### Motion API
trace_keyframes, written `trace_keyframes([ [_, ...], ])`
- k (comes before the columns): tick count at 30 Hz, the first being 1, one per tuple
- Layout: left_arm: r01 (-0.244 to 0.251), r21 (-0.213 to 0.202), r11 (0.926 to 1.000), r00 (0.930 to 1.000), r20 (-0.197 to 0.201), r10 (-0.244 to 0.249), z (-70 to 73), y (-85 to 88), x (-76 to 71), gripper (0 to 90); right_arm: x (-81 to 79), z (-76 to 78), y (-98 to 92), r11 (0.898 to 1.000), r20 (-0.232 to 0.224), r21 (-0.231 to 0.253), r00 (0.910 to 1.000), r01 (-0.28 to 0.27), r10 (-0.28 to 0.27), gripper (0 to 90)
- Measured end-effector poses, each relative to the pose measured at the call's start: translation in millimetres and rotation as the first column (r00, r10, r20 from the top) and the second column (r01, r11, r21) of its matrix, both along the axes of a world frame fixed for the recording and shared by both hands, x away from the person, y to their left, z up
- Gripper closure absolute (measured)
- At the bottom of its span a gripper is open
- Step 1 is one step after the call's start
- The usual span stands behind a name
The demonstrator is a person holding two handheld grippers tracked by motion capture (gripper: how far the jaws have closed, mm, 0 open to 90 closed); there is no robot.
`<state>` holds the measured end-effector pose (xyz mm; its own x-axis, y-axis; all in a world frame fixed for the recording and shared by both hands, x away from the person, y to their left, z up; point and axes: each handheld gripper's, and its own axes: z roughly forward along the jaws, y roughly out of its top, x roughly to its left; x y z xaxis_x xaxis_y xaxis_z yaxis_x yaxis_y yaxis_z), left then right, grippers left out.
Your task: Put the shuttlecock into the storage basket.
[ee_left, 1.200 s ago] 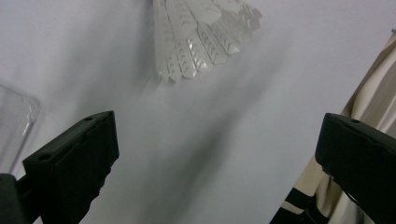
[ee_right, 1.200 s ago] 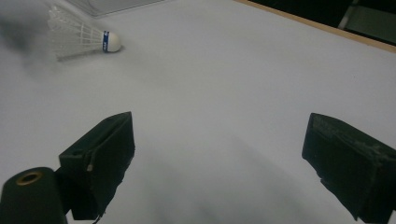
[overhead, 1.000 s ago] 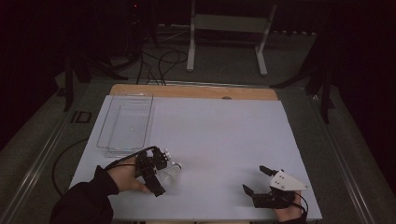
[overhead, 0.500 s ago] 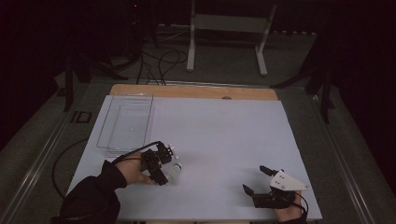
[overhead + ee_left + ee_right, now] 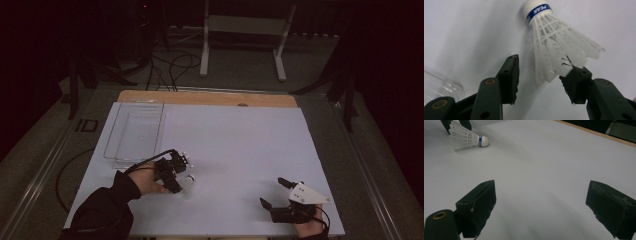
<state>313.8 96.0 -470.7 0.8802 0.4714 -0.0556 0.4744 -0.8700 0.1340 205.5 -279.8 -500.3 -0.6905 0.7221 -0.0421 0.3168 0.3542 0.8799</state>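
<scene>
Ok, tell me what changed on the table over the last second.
The left gripper shifted slightly along the table at the shuttlecock, and its jaws have just been closing around the feather skirt; one jaw touches the feathers, the other stands just clear. The right gripper, the clear tray and the white table cover stayed put.

A dim lab: white-topped table (image 5: 240, 150), floor cables (image 5: 165, 65), metal stand (image 5: 245, 30).
</scene>
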Motion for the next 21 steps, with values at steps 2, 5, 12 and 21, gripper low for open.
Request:
trace_keyframes([
  [2,0.005,0.002,1.0,1.0,-0.007,-0.005,0.0,-0.5,0.3,54.8,-0.2,0.1,0.0,1.0,-0.001,0.0,1.0,0.0,0.0,9.3],
  [5,-0.003,-0.003,1.0,0.9999,-0.012,0.003,-0.7,-1.8,0.7,58.0,-0.1,0.0,0.2,1.0,0.0,-0.002,1.0,0.0,0.0,9.4],
  [12,-0.004,0.003,1.0,1.0,-0.005,0.004,-6.2,-2.9,3.2,65.0,-0.4,0.3,0.2,1.0,0.001,-0.009,1.0,0.003,-0.003,11.4],
  [21,-0.001,0.017,0.9999,1.0,-0.001,0.001,-4.4,-3.7,3.4,83.8,-0.5,0.7,-0.4,1.0,0.005,-0.012,1.0,0.007,-0.007,11.3],
])
